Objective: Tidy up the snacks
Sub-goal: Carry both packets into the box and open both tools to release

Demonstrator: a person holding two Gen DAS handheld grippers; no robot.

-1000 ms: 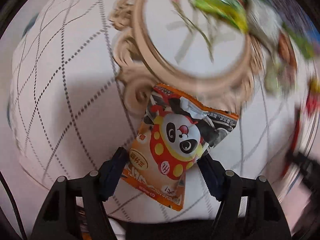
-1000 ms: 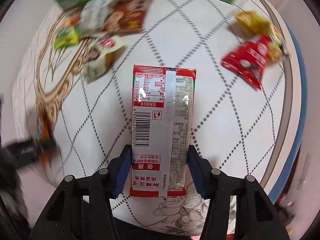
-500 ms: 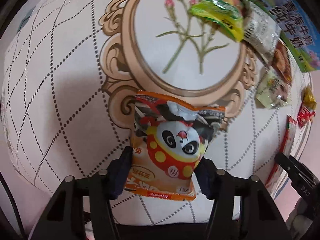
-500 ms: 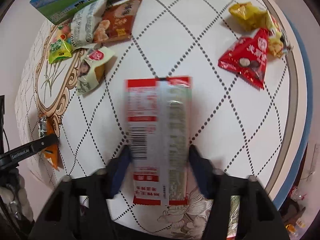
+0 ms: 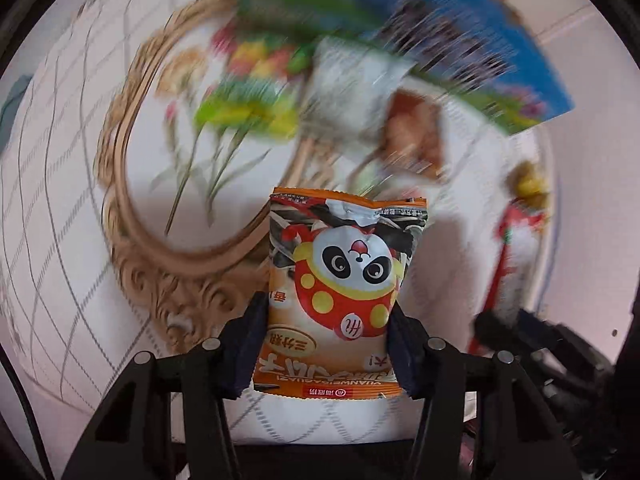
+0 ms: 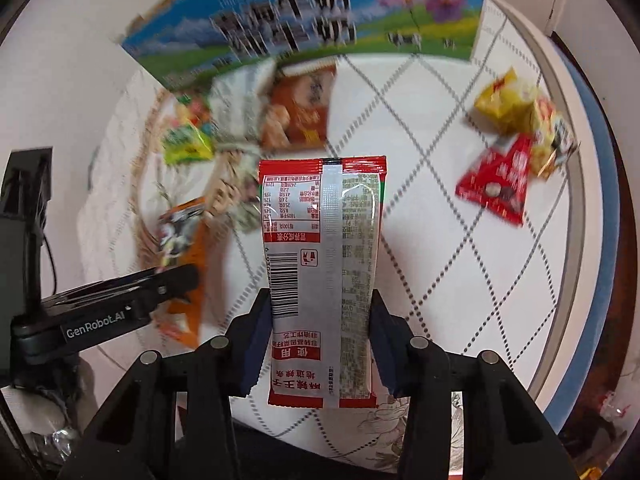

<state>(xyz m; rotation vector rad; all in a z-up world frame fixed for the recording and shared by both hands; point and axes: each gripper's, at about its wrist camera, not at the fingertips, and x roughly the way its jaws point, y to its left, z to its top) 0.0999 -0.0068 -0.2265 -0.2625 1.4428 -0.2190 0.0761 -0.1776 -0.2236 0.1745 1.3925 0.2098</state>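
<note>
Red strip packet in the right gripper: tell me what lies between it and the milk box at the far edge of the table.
The brown snack packet lies on the table just in front of the milk box, directly beyond the red strip packet. The right gripper, jaws closing, holds the packet above the table, so it could pass over.

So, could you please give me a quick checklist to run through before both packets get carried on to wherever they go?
1. Left gripper has the orange panda packet between its pads, jaws closing: ok.
2. Right gripper has the long red packet between its pads, jaws closing: ok.
3. Both packets sit straight in the jaws, held by the lower part: ok.
4. The two grippers are apart, not touching: ok.
5. Drop spot chosen: cannot tell; the milk box stands at the back, its opening unseen.
6. Other snacks, like the red pouch, lie off to the side: ok.
</note>
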